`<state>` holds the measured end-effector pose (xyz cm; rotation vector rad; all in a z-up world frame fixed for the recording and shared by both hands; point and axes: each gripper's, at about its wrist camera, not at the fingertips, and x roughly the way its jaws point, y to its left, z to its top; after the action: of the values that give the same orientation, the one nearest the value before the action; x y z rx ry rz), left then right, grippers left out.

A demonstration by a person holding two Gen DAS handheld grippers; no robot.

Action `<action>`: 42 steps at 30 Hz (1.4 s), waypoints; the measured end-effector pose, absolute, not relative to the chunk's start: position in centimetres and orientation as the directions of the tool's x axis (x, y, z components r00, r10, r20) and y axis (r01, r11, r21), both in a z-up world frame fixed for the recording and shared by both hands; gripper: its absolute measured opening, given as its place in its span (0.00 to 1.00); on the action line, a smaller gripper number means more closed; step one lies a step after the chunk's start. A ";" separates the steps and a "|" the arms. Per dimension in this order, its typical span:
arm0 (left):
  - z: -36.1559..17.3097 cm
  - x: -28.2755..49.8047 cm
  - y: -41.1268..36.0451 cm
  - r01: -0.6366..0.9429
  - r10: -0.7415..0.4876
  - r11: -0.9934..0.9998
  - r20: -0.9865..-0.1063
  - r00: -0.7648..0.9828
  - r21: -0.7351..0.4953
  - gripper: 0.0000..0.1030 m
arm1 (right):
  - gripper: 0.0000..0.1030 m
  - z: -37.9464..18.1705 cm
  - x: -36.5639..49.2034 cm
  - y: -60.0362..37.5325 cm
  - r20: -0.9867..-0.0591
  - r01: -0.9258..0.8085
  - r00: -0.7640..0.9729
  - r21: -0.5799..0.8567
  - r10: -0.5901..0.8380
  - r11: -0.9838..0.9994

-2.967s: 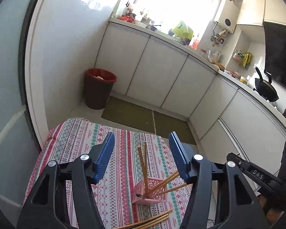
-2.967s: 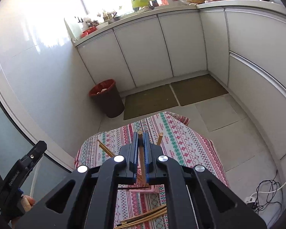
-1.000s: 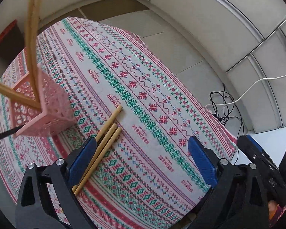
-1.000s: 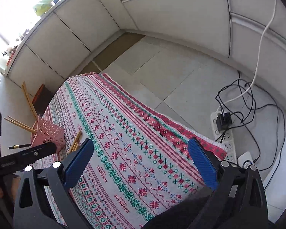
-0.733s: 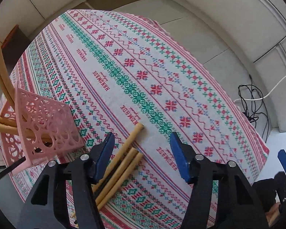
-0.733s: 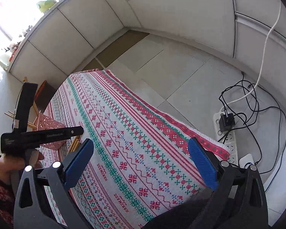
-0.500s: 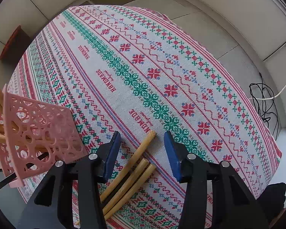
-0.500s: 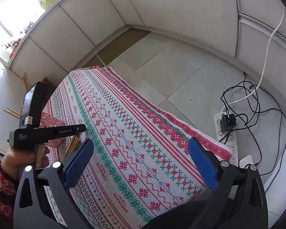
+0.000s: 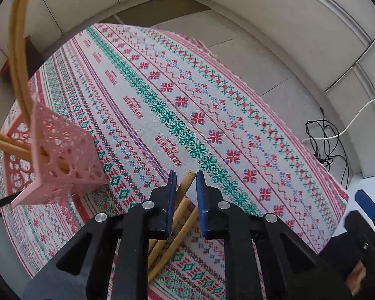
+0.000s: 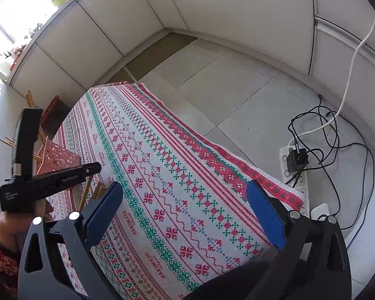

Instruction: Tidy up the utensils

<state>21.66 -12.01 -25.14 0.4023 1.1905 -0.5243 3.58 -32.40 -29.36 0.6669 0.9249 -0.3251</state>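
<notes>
Closing left tool [image 9: 185,178] on 1 chopstick [image 9: 187,178]; several already in pink holder [image 9: 62,160] (3 left on bench), right tool [image 10: 185,195] released, we judge.

- I'm in a home kitchen.
- White base cabinets [image 10: 117,22] run along two walls, under a countertop [image 10: 25,47] cluttered with small items by a bright window.
- Tiled floor [image 10: 237,95], brownish mat [image 10: 160,52] along the cabinets.
- Small table with a cross-stitch-pattern tablecloth [image 9: 187,115].
- Power strip [image 10: 293,170] with cables on the floor.
</notes>
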 end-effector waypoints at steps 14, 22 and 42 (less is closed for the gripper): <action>-13.2 10.2 1.6 0.475 -0.359 0.876 -0.768 0.530 -0.082 0.08 | 0.56 -32.5 13.3 -24.6 -0.876 0.509 0.300 0.482 0.378 0.713; -9.2 8.7 5.4 0.486 -0.469 0.857 -0.652 0.596 -0.172 0.07 | 0.42 -33.9 15.9 -22.1 -0.916 0.596 0.218 0.399 0.338 0.697; -7.7 8.6 7.5 0.470 -0.490 0.857 -0.622 0.610 -0.213 0.07 | 0.07 -33.9 18.7 -21.0 -0.939 0.639 0.191 0.341 0.287 0.689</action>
<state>8.58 7.49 -7.67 -0.0294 0.7273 -0.5538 18.73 -20.98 -33.95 0.8367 1.3997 -0.2929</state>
